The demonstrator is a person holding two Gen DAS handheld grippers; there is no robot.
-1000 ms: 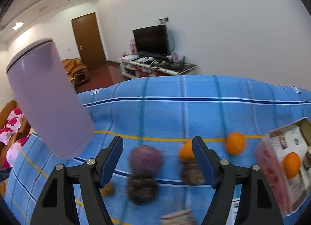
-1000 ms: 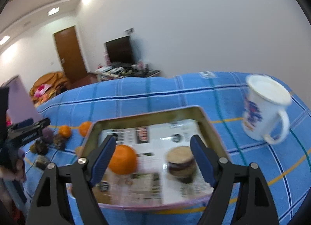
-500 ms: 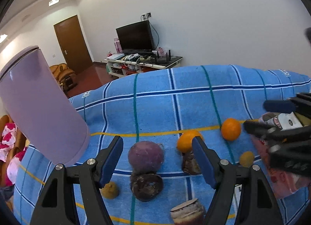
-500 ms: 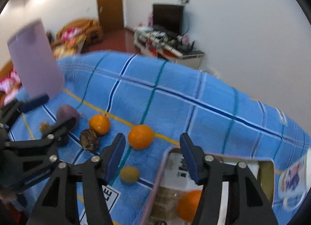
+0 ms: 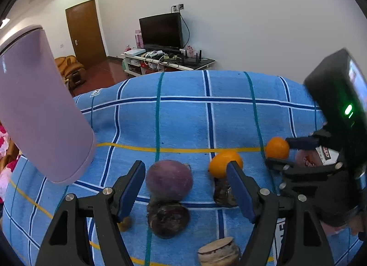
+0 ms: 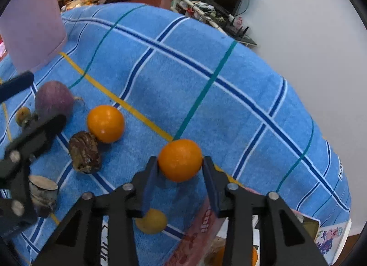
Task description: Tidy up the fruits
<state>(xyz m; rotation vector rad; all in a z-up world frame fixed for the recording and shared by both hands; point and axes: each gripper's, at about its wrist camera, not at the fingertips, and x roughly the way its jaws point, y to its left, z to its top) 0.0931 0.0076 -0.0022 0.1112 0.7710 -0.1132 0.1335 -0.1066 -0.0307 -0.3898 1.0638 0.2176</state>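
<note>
Across the left wrist view, a blue terry cloth [image 5: 183, 114] with navy, white, teal and yellow stripes covers the worktop. The left hand-held gripper [image 5: 185, 188] hangs with its blue ribbed pads well apart and nothing between them. Beyond them sits a round, dull purple fruit [image 5: 169, 180], touching a dark, wrinkled brown fruit [image 5: 168, 219] in front of it. A smooth orange [image 5: 223, 166] lies behind the right pad, against another wrinkled dark piece [image 5: 223, 193]. A matte lilac tumbler [image 5: 39, 105] stands at the left. At the right edge, the right hand-held gripper [image 5: 276, 153] meets a second orange [image 5: 276, 150].

From the right wrist view, the right hand-held gripper [image 6: 180, 167] has just been closing, and its blue pads now press both sides of the second orange [image 6: 180, 160], which rests on the cloth [image 6: 229, 105] on the yellow stripe. Below it lies a small yellowish fruit [image 6: 151, 221]. A pink-rimmed tray [image 6: 195, 231] with partly hidden red lettering shows at the bottom, another orange fruit just visible inside. The first orange [image 6: 105, 123] touches the wrinkled piece [image 6: 84, 152]. A white mug with a cartoon print [image 6: 332, 237] stands at the lower right.
</note>
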